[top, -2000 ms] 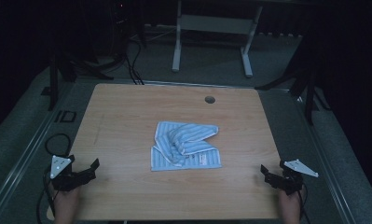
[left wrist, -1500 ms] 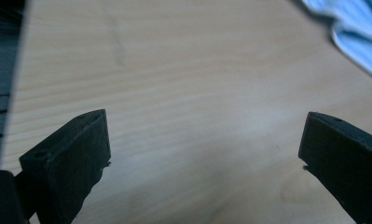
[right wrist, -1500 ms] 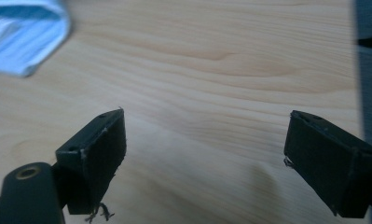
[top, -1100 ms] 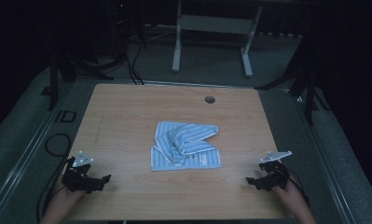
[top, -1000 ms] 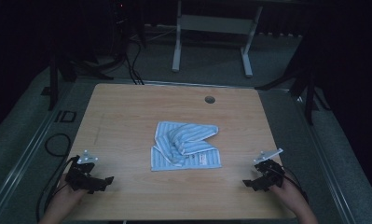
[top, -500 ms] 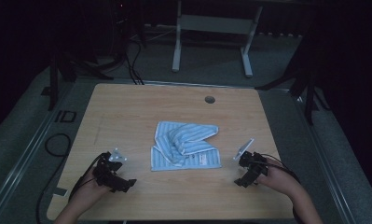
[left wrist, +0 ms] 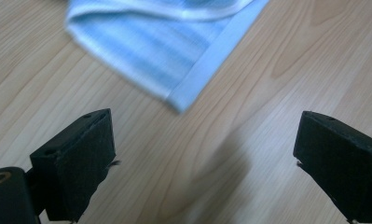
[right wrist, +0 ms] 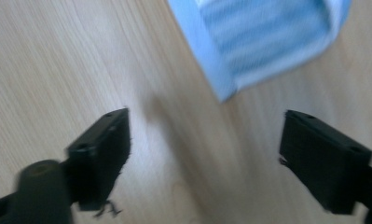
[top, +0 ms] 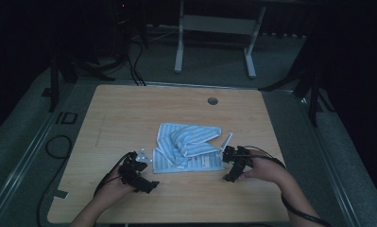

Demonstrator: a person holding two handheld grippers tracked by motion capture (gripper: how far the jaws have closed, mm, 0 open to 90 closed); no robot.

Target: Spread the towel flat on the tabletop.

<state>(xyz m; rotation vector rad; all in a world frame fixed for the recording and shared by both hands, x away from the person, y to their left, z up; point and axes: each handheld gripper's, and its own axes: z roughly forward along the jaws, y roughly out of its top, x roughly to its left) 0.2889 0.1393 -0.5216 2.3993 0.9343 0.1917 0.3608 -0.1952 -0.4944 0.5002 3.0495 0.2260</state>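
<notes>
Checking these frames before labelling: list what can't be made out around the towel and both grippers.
- Striped towel: the far part is cut off by the top edge in both gripper views.
- Towel's small tag: too small to read, high view.
- Towel's underside folds: hidden by its own bunched layers, high view.
- Left gripper, right gripper: jaws small and dark, high view.
- Towel corner: motion-blurred, right gripper view.

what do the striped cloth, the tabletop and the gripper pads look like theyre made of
Striped cloth: soft woven fabric, likely cotton towelling, matte, with blue and white stripes, a plain hemmed border and limp folds. Tabletop: light wood or wood-look laminate, smooth, with printed-looking grain; which one is unclear. Pads: black, matte, slightly fuzzy, probably foam or rubber, with frayed fibres at the edge.
</notes>
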